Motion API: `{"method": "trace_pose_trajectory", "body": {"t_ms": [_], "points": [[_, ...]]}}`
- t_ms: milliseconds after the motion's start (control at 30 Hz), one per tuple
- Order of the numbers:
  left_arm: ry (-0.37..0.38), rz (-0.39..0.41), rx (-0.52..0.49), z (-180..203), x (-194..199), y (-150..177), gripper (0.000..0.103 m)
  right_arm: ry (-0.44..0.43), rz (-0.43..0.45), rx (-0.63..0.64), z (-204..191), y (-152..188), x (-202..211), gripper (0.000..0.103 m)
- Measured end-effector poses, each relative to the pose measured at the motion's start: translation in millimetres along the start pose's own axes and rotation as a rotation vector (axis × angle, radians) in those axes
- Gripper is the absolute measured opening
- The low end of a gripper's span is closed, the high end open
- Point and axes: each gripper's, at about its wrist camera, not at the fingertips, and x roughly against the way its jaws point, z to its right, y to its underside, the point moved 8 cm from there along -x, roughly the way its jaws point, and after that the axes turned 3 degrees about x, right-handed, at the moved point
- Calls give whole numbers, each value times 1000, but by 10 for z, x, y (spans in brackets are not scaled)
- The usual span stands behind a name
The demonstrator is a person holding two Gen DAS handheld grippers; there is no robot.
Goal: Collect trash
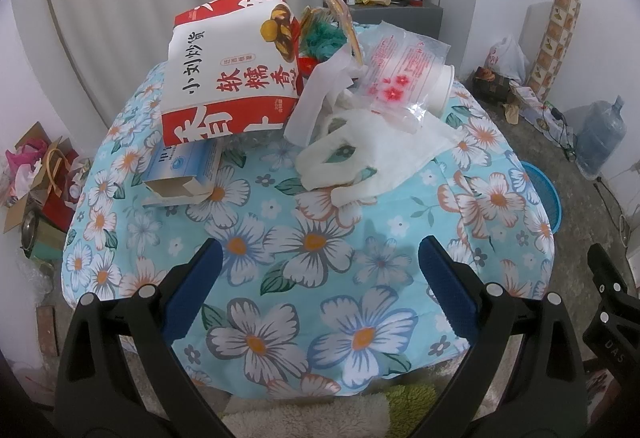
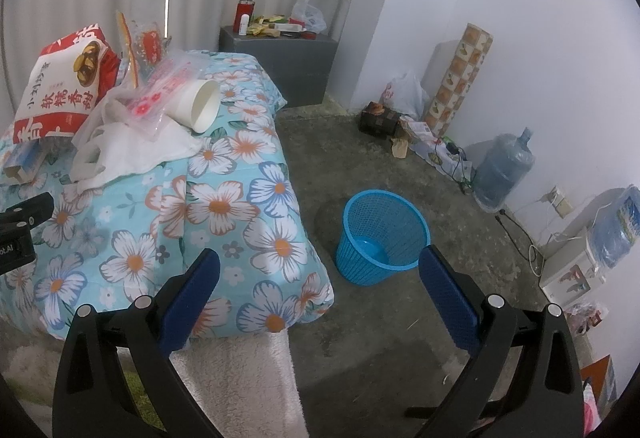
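Left wrist view shows the left claw [image 1: 320, 278] with its fingers spread wide and empty above the floral tabletop [image 1: 320, 238], the trash heap well ahead of it: a red-and-white snack bag [image 1: 228, 74], a white plastic bag [image 1: 360, 154], a paper cup [image 1: 442, 90] and a small carton [image 1: 180, 178]. The right claw [image 2: 320, 282] is likewise apart and empty, with the blue basket [image 2: 382, 234] on the floor just beyond its tips. Nothing looks collected yet; the next move calls for reaching forward to the nearest piece, probably the white plastic bag.

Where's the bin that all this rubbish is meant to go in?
The blue bin stands on the concrete floor just right of the flowered table, seen best in the right wrist view. It looks empty.
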Motion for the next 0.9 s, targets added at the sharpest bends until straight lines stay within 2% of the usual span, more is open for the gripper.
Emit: {"method": "trace_pose_trajectory", "body": {"t_ms": [467,900], "points": [[-12,-1,0,-99,-13,29,94,-8,4,11,-57,-26,-31,97],[-60,-10,10,-218,-42,-15,94,-39,12,36,-104,-78,-107,97]]}}
